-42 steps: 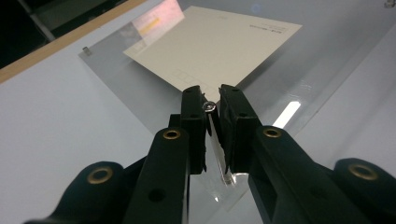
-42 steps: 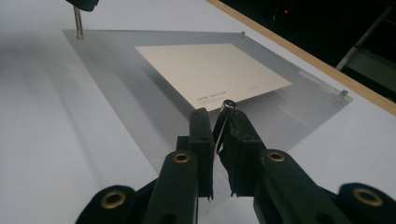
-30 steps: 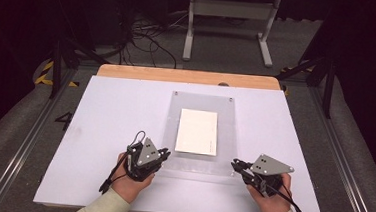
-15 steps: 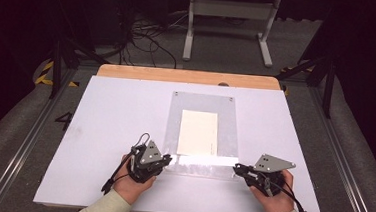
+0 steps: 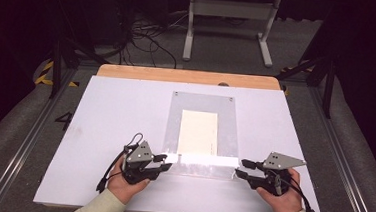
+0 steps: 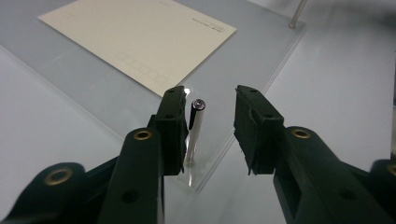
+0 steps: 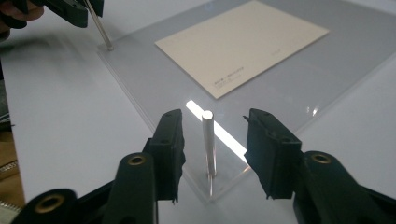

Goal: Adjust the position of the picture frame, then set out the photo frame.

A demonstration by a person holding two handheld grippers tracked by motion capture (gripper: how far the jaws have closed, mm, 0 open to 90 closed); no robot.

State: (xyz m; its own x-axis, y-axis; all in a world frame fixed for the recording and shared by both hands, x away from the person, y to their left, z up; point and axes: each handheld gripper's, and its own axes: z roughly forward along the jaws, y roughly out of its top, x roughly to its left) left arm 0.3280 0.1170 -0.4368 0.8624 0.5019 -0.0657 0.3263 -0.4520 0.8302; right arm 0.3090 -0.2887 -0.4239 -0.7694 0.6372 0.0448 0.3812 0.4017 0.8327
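1. Clear acrylic plate (image 5: pixel 201 132) lies flat in the middle of the white counter (image 5: pixel 105 115), and a cream card (image 5: pixel 198 132) lies under or on it; I cannot tell which.
2. At the near left corner of the plate stands a thin metal pin (image 6: pixel 194 133), upright, with its foot on the plate.
3. Left hand-held gripper (image 5: pixel 164 162) is at this corner. Its jaws have just been opening, and now they stand apart. The pin is between them, just beside the left jaw in the left gripper view, well apart from the other jaw; no pad presses on it.
4. At the near right corner of the plate stands a second metal pin (image 7: pixel 208 142), also upright.
5. Right hand-held gripper (image 5: pixel 241 169) is at this corner. Its jaws have also just been opening. The second pin stands free between them, with a gap on both sides.
6. Both hands rest low at the near edge of the counter.
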